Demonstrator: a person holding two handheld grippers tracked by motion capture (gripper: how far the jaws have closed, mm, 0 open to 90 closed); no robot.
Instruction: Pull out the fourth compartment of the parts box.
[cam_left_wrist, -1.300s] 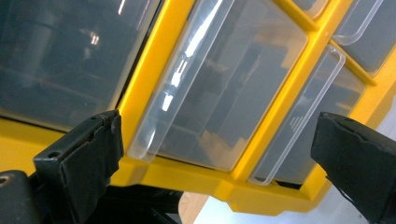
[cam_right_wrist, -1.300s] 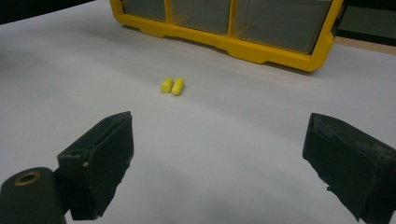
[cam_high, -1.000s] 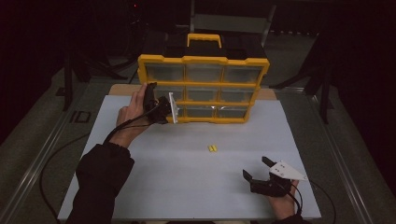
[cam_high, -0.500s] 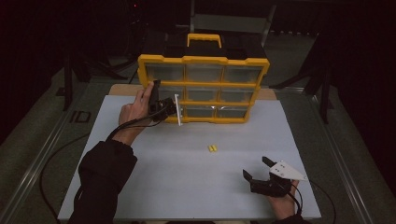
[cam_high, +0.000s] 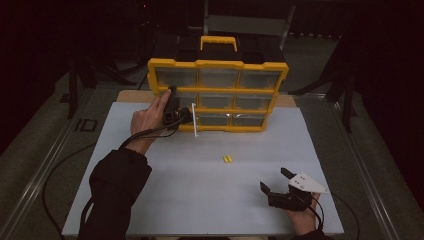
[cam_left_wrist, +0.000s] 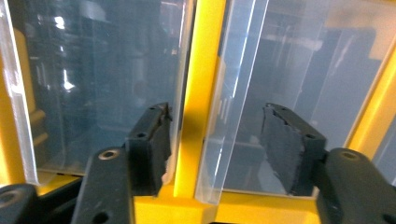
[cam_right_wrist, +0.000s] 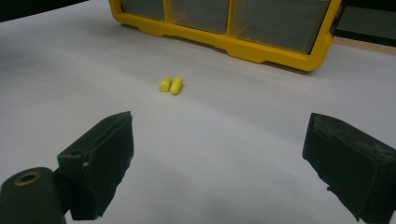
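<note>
The yellow plastic organiser case with clear drawer fronts (cam_high: 218, 95) stands upright at the table's far edge and could tip or slide if tugged hard. The left gripper (cam_left_wrist: 215, 140), jaws just closing, straddles a yellow divider post and a thin clear drawer wall (cam_left_wrist: 233, 93) (slick, likely to slip). The right gripper (cam_right_wrist: 219, 158) rests released, near two small yellow capsules (cam_right_wrist: 170, 85).

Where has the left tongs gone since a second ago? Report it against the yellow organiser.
Yes: the left tongs moved right, closing around the yellow plastic drawer organiser's bottom-left drawer edge.
</note>
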